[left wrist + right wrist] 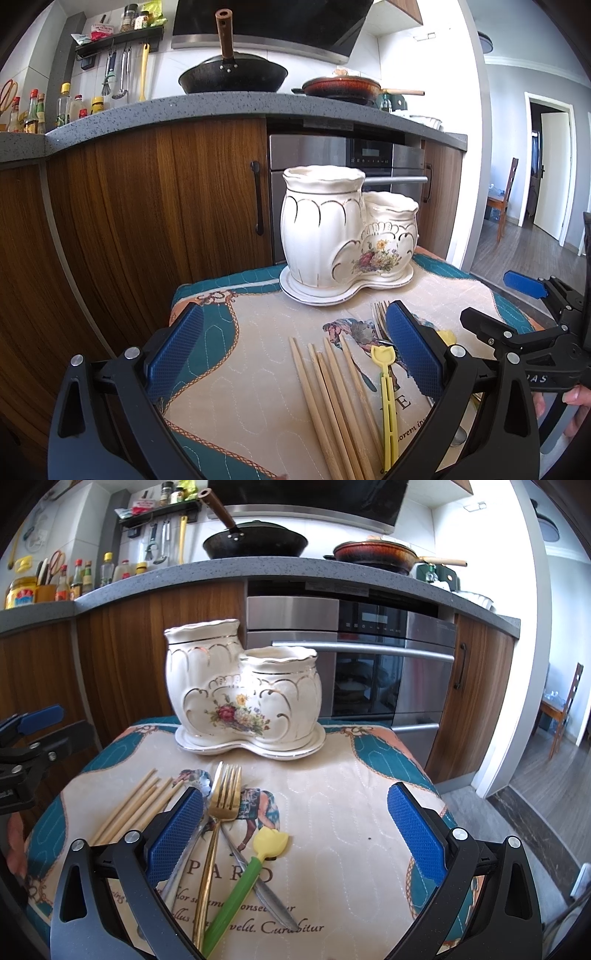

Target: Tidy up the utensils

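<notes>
Two blue-padded grippers, left (295,354) and right (295,834), hover wide apart and empty over bamboo chopsticks (332,402), gold metal fork (218,812) and green-handled yellow tulip utensil (240,886) lying before white floral ceramic two-pot holder (243,690) on quilted cloth (351,812).

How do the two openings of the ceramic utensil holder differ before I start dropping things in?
The taller pot rises above the shorter pot. The taller pot has plain ribbing with gold arcs; the floral decal sits low between them, reaching onto the shorter pot. Both are cream with wavy rims, share one saucer base, and hold nothing that shows above their rims.
</notes>
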### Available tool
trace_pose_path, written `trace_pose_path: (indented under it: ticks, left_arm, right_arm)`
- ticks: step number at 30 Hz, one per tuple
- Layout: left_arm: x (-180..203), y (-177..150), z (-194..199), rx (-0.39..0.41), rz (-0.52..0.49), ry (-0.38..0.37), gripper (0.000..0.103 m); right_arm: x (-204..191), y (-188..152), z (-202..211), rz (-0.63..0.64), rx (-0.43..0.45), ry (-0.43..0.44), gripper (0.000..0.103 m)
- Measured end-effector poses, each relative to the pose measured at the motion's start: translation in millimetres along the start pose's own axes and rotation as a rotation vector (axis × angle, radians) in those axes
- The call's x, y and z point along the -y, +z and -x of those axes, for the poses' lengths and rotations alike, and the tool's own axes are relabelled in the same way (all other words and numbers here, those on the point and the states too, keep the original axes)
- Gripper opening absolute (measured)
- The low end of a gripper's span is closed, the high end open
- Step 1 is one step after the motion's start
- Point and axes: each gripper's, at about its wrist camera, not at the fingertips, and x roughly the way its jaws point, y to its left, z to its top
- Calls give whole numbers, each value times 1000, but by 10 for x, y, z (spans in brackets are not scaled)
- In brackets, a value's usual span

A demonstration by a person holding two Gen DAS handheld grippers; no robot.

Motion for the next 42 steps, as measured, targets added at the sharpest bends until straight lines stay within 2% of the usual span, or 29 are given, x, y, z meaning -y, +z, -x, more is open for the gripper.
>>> trace_pose_path:
  ticks: [3, 7, 10, 14, 17, 22, 26, 29, 30, 33, 35, 37, 39, 42]
  left_arm:
    - [-28, 6, 4, 2, 13, 10, 98]
    - [-102, 89, -57, -70, 46, 10, 98]
    - [-179, 135, -51, -87, 71, -8, 97]
    - [-271, 163, -5, -84, 79, 7, 97]
    - [-329, 182, -36, -124, 73, 2, 97]
    - [-398, 134, -133, -208, 63, 8, 97]
    - [-370, 91, -171, -255, 46, -29, 97]
    - [-276, 45, -219, -282, 3, -36, 97]
    - [-252, 30, -239, -290, -7, -36, 97]
    - [-207, -17, -286, -308, -21, -59, 97]
    - [-170, -40, -297, -317, -35, -68, 97]
    - [-128, -60, -308, -330, -60, -78, 95]
    - [-111, -76, -315, -339, -71, -87, 91]
    - [-115, -85, -328, -342, -62, -103, 91]
  right_arm:
    - [10, 42, 59, -1, 19, -55, 99]
    - [47, 85, 178, 10, 50, -83, 99]
    - [81, 151, 229, 38, 56, -87, 99]
    - [151, 223, 236, 53, -3, -3, 99]
    - [148, 224, 184, 71, -72, 82, 99]
    - [-16, 160, 65, 184, -169, 147, 99]
    - [-99, 116, 4, 212, -244, 206, 99]
    - [-152, 113, -26, 224, -267, 235, 96]
    - [-167, 116, -35, 228, -274, 238, 93]
    - [-257, 102, -108, 232, -315, 256, 70]
    - [-304, 75, -172, 226, -347, 272, 60]
    - [-337, 50, -252, 215, -382, 282, 45]
    - [-353, 27, -310, 199, -405, 290, 37]
    - [-375, -2, -392, 165, -444, 310, 26]
